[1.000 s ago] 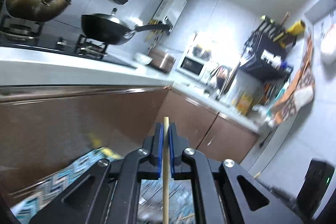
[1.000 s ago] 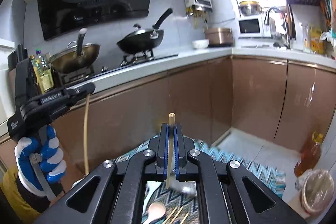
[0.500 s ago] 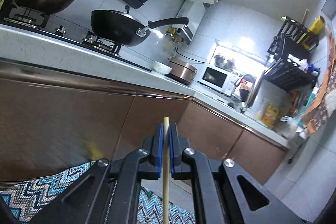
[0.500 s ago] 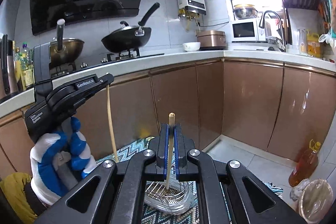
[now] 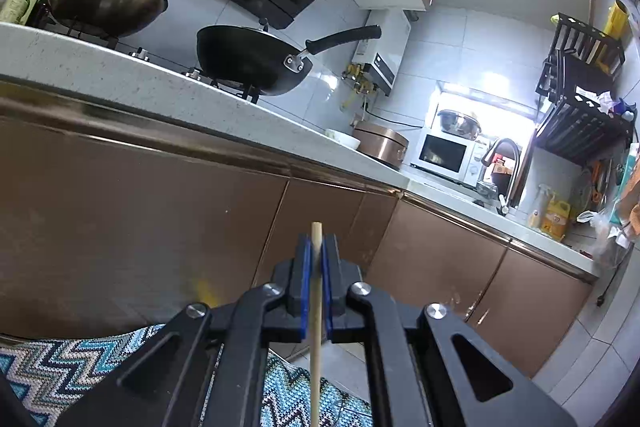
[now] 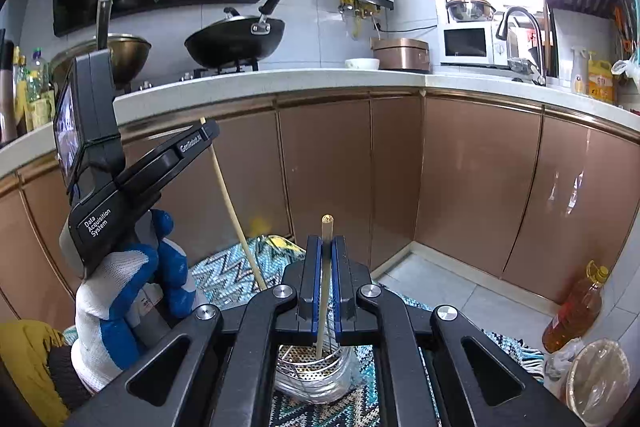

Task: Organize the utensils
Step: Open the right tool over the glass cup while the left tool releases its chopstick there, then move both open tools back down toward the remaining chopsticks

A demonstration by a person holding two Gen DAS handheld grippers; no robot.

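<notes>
Right gripper [image 6: 327,247]: jaws closed on chopstick [image 6: 323,291], stick upright, lower end inside clear holder [image 6: 316,377] with metal insert; holder on zigzag rug [image 6: 224,267]
Left gripper [image 5: 316,259]: jaws closed on second chopstick [image 5: 316,327], tip just above pads
From right view: left gripper [image 6: 206,131] in gloved hand [image 6: 120,291], its chopstick [image 6: 234,211] slanting down toward holder; lower end hidden
Beyond: brown cabinets [image 6: 472,179], white counter [image 6: 280,83], black wok [image 6: 236,41], microwave [image 6: 470,45]
</notes>
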